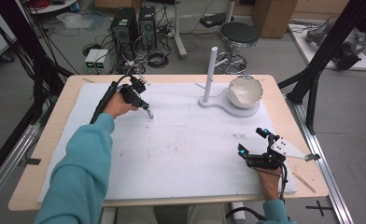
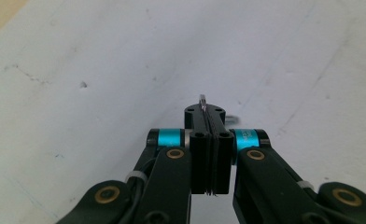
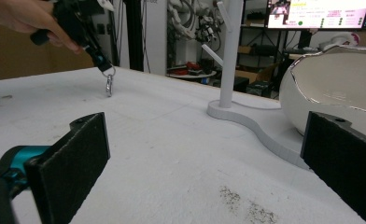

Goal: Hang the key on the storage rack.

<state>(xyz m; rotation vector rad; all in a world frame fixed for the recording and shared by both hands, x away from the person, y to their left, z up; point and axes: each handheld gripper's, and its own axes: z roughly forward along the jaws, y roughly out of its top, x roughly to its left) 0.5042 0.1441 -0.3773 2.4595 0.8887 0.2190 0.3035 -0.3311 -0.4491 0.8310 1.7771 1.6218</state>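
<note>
- Left tool (image 1: 146,109), far-left of the counter (image 1: 50,140): jaws pressed together on a thin metal ring (image 2: 202,100); a small clasp (image 3: 109,86) dangles from it, just off or grazing the white mat (image 1: 181,149) — cannot tell which.
- Pinch at the very jaw tips, likely so the clasp swings free for hooking.
- Right tool (image 1: 256,143), near-right: jaws wide apart, empty, low over the mat, seemingly waiting.
- White stand (image 1: 211,70) with side pegs and a bowl (image 1: 244,91) on its base sit far-right, well apart from the clasp.
- Mat between them is bare; open run to the stand. Counter edge is near the left hand.
</note>
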